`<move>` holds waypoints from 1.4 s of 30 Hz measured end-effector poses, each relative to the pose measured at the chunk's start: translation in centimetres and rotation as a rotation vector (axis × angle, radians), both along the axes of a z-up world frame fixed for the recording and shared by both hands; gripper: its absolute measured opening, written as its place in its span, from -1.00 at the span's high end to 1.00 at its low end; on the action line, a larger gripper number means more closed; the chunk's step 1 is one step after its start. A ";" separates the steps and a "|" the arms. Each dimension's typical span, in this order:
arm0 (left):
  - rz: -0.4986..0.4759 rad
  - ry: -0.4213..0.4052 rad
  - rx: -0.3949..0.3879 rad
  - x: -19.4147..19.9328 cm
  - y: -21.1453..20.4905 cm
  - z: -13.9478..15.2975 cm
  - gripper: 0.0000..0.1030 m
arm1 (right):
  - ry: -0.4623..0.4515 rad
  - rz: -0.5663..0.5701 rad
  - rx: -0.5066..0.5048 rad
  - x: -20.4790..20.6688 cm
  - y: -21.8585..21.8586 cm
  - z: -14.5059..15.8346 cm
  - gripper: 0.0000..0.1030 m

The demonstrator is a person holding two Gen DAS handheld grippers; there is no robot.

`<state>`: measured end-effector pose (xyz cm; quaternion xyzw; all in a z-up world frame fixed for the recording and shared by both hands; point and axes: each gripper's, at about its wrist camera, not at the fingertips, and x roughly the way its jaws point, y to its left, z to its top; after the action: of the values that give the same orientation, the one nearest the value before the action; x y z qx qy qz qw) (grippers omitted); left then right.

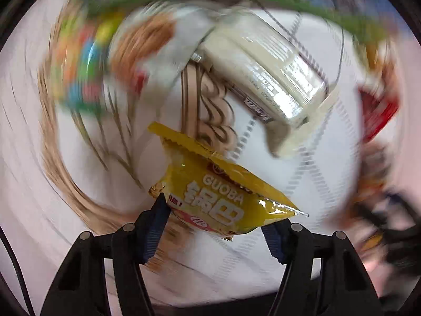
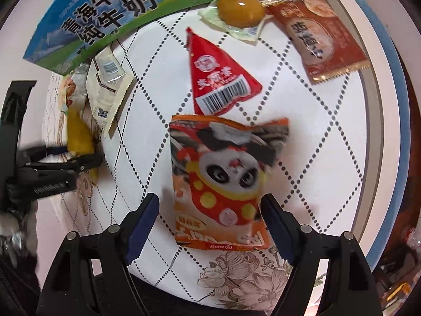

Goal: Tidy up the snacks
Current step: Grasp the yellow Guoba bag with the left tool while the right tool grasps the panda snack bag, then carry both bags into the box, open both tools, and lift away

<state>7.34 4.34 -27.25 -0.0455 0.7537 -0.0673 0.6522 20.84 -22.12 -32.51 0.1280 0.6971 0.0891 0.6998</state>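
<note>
A yellow Guoba snack packet hangs above the table, with my left gripper shut on its lower corners; it stays sharp while everything behind it is smeared. The right wrist view shows the same yellow packet in the left gripper at the far left. An orange panda snack packet lies on the white cloth between the fingers of my right gripper. That gripper is open: its left pad stands clear of the packet and its right pad is at the packet's edge.
A green and blue milk carton lies at the back left, with a cream packet beside it. A red triangular packet, a yellow egg pack and a red-brown sachet lie beyond. The round table's rim curves along the right.
</note>
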 end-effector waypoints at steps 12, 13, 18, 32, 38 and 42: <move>0.049 -0.076 -0.004 -2.0 -0.2 -2.5 -0.37 | -0.040 0.014 -0.049 1.7 -2.6 0.3 -0.59; 0.045 -0.090 0.013 -1.4 -0.6 -2.6 -0.38 | -0.048 0.021 -0.056 1.8 -2.5 0.4 -0.59; 0.035 -0.151 0.069 -1.0 -2.8 -1.9 -0.40 | -0.082 0.055 -0.103 0.9 -1.4 0.5 -0.37; 0.070 -0.271 0.000 -3.6 0.4 6.7 -0.01 | -0.164 0.060 -0.068 -0.5 1.0 3.2 -0.09; 0.114 -0.322 -0.114 -2.9 1.0 13.3 -0.02 | -0.233 0.043 0.039 -0.1 -0.2 8.9 -0.09; 0.111 -0.339 -0.181 1.9 1.9 16.0 -0.02 | -0.328 0.035 0.106 2.6 -0.2 14.6 -0.09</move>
<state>9.28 6.23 -11.24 -0.1335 0.6203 -0.1054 0.7657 23.49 -22.32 -17.95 0.1363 0.5702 0.1575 0.7947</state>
